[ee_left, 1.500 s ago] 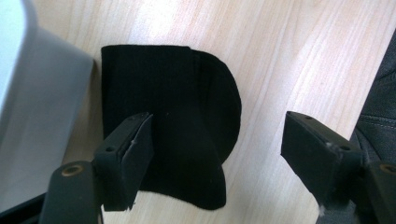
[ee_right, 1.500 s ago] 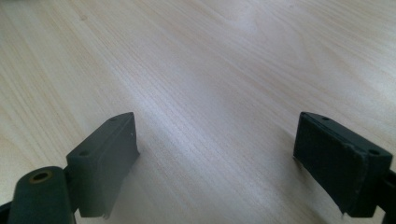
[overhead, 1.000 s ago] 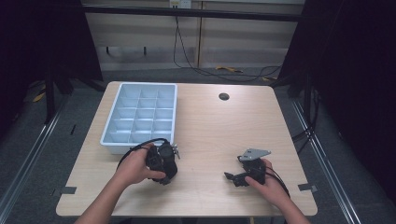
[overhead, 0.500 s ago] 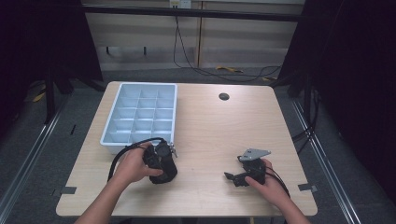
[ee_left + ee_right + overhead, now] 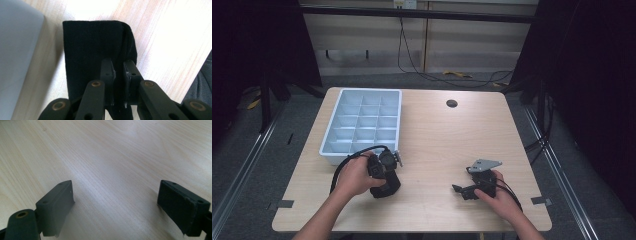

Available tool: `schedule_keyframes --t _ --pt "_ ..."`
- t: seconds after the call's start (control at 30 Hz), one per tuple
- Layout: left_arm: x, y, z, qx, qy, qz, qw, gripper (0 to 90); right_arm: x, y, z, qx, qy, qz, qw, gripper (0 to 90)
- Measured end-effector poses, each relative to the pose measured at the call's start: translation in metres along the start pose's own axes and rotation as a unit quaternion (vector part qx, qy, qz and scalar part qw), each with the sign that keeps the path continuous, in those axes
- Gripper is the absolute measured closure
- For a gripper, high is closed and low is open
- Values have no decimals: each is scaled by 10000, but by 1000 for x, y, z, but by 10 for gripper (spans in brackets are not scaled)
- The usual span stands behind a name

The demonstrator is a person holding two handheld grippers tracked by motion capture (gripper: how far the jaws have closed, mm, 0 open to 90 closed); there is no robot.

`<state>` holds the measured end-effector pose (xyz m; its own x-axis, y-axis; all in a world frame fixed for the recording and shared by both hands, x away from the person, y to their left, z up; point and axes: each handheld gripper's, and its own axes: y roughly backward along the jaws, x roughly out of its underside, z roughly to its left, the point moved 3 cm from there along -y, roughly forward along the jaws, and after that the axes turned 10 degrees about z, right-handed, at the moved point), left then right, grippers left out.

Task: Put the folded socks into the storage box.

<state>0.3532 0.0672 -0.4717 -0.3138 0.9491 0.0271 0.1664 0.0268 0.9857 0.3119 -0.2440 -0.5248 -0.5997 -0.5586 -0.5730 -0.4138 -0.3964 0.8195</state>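
Jaws of left gripper (image 5: 117,72) have just been closing, now pinching black cloth (image 5: 95,47) on the table (image 5: 437,150), so a lift looks ready; right gripper (image 5: 115,202) gapes wide, empty.

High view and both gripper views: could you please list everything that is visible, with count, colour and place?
black cloth: one, black, on the table beside the tray's near end, pinched by the left gripper
tray: one, pale blue-grey, with compartments, on the table's left half
table: one, light wood
round hole cover: one, dark, at the table's far side
left gripper: one, black, its jaws have just been closing, fingers on a fold of the cloth
right gripper: one, black, jaws wide apart above bare wood
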Motion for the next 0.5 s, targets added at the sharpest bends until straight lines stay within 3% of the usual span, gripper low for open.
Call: schedule_keyframes --t 0.5 --pt "15 30 2 128 69 -39 9999 812 0 0 0 -1 1 1 10000 129"
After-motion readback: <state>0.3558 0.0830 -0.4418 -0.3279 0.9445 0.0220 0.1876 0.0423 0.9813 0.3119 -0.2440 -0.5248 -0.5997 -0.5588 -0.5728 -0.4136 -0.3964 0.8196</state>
